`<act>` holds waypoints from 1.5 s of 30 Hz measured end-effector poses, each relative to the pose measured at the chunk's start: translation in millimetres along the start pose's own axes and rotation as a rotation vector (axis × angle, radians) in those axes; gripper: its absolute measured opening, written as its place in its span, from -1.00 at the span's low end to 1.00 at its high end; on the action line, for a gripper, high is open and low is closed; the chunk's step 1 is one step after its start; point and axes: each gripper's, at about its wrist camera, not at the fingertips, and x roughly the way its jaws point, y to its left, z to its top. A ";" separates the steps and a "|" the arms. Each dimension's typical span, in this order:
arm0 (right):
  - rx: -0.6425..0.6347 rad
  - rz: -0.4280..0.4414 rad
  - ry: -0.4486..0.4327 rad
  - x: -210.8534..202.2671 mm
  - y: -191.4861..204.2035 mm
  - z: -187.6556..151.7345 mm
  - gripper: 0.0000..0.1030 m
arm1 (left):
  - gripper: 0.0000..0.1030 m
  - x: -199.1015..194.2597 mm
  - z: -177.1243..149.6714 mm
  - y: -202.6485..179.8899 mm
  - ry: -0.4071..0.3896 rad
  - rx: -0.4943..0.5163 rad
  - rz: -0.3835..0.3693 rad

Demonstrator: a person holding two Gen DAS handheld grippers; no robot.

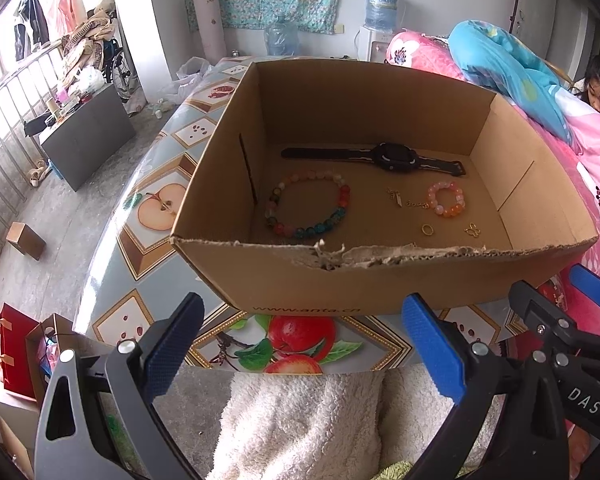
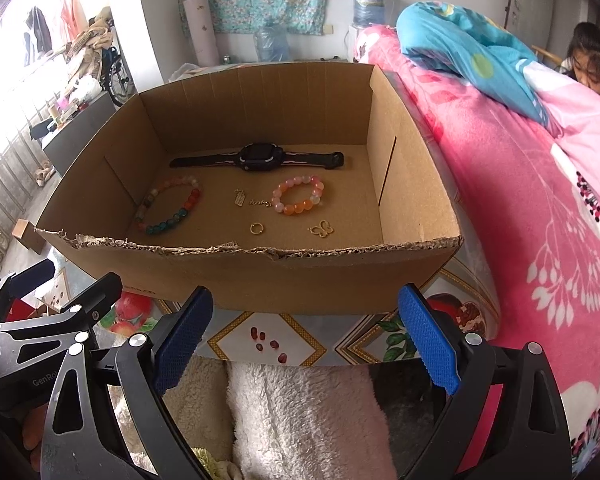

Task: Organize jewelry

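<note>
You are holding both tools back from the cardboard box point(image 1: 380, 280), near the front edge of the surface point(image 1: 148, 240) with its fruit-print cover. Your left tool point(image 1: 304, 356) is hovering with its blue fingers point(image 1: 432, 356) spread wide apart and nothing between them. Your right tool point(image 2: 306, 344) is hanging the same way, fingers point(image 2: 428, 344) apart and gripping nothing; in the left view it is showing at the right edge, just beside the left one.

The jewelry is all lying on the floor of the box. The black watch point(image 2: 258, 158) is stretching flat along the back. In front of it, the large multicoloured bead bracelet point(image 2: 170, 210) is sitting to the left and the small pink and orange bead bracelet point(image 2: 298, 196) to the right, with a thin gold chain point(image 2: 250, 200) between them, touching or nearly touching the small one. Nearer the torn front wall, a gold ring point(image 2: 256, 228) and a gold butterfly charm point(image 2: 321, 230) are lying apart from each other.

A pink flowered blanket point(image 2: 540, 220) is lying piled up to the right of the box.
</note>
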 end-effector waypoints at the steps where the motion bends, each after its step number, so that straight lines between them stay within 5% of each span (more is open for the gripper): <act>1: -0.001 -0.001 0.002 0.4 0.1 0.2 0.74 | 0.89 0.8 0.3 0.1 0.002 -0.001 0.000; 45: -0.008 -0.003 0.021 4.5 -0.7 3.1 0.74 | 0.89 5.6 0.8 5.5 0.024 -0.015 -0.006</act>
